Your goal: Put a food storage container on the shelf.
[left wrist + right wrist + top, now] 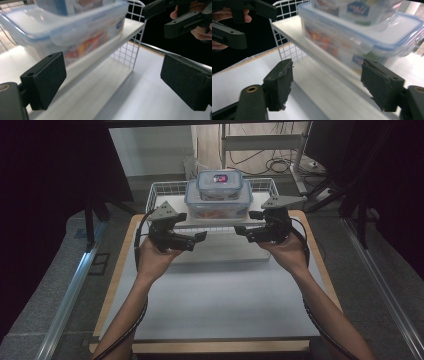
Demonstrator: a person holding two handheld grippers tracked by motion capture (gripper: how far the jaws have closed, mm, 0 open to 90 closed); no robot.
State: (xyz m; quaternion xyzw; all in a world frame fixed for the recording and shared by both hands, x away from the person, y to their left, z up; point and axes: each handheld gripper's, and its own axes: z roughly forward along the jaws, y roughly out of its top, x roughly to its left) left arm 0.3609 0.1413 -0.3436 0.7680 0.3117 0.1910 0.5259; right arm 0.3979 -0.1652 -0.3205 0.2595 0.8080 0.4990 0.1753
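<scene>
High view: left gripper (199, 238) and right gripper (241, 231) flank the wire rack (159, 187) at 12 o'clock, probably squaring up for a two-sided lift.
Jaws: both pairs spread apart, empty.
Containers: small lidded box (220, 182) stacked on large lidded box (218, 204), on the rack's shelf.
Unclear: contents blurred; the box labels are unreadable.

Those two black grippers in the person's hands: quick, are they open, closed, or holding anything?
Left gripper: open, empty, beside the stacked clear plastic food boxes.
Right gripper: open, empty, on the boxes' other side.
</scene>
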